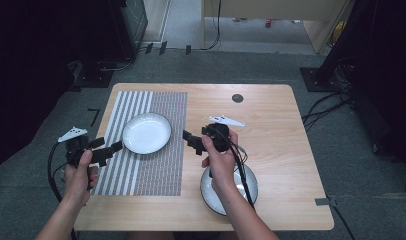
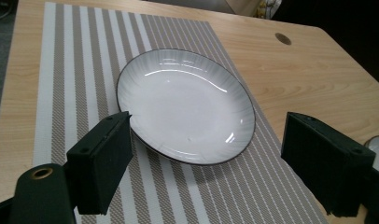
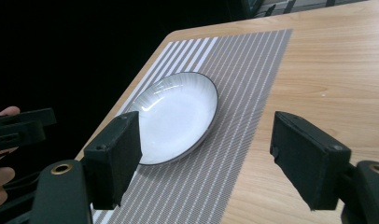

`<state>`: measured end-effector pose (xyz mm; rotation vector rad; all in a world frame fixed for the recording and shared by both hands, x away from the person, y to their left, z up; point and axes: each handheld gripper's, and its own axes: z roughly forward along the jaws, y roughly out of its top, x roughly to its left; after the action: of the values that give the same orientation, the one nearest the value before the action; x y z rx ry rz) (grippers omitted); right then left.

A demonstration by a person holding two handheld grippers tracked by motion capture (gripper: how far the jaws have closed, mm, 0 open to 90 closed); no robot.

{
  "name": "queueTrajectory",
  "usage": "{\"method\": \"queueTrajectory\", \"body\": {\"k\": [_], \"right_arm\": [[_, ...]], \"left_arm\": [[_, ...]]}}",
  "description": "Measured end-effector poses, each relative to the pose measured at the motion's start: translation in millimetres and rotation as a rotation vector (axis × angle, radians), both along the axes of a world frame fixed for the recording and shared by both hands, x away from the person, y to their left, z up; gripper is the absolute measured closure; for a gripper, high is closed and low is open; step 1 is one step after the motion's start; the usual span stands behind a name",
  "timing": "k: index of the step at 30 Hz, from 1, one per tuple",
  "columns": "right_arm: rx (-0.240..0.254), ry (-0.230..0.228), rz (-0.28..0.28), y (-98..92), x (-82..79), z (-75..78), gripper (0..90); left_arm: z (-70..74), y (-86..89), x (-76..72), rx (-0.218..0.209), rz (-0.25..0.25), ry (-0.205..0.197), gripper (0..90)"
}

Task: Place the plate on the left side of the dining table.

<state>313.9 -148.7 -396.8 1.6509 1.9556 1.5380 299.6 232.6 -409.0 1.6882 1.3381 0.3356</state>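
Fingers of the left gripper (image 1: 111,150) and right gripper (image 1: 191,141) stand apart and empty, flanking a white plate (image 1: 146,133) that lies flat on the striped placemat (image 1: 158,165) on the desk (image 1: 281,150). The left fingers sit just beside the rim, nearer than the right; a second plate (image 1: 248,192) rests under the right forearm.

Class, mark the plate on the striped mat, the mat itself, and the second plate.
plate (image 1: 146,133), high view, centre
striped mat (image 1: 163,170), high view, bare near part
second plate (image 1: 249,189), high view, right rim
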Motion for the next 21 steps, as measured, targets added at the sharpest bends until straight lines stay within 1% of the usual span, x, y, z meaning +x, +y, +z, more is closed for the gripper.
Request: {"method": "queueTrajectory", "body": {"k": [2,4,6,9,10,11,12,14,16,21], "right_arm": [[-0.005,-0.01,-0.002,-6.1,-4.8,1.2,24.8],[-0.006,-0.017,-0.005,-12.4,-9.4,1.3,24.6],[-0.023,-0.029,-0.014,-20.6,-15.3,0.8,24.6],[-0.03,-0.034,-0.025,-31.6,-21.1,-1.5,24.6],[-0.033,-0.037,-0.031,-36.8,-23.4,-2.7,24.6],[-0.037,-0.037,-0.038,-40.6,-25.4,-3.6,24.6],[-0.04,-0.039,-0.045,-43.6,-26.9,-4.4,24.6],[-0.048,-0.043,-0.056,-52.2,-31.1,-6.8,24.6],[-0.057,-0.049,-0.067,-59.5,-35.2,-8.7,24.5],[-0.07,-0.065,-0.094,-79.7,-46.7,-13.3,24.5]], "left_arm": [[0.7,-1.7,-4.8,0.001,-0.002,-0.008,16.5],[2.8,-2.7,-11.0,-0.009,-0.01,-0.018,16.5],[5.3,-3.5,-16.4,-0.006,-0.007,-0.032,16.5],[6.9,-4.7,-23.6,-0.005,-0.008,-0.042,16.5],[6.7,-4.8,-26.0,-0.012,-0.011,-0.041,16.6],[6.3,-5.2,-27.7,-0.015,-0.013,-0.042,16.6],[5.4,-6.1,-30.6,-0.008,-0.013,-0.046,16.5],[3.6,-6.8,-34.5,-0.015,-0.015,-0.045,16.6],[1.4,-7.8,-38.0,-0.01,-0.013,-0.049,16.6],[-5.8,-6.2,-44.3,-0.022,-0.007,-0.057,16.5]]}}
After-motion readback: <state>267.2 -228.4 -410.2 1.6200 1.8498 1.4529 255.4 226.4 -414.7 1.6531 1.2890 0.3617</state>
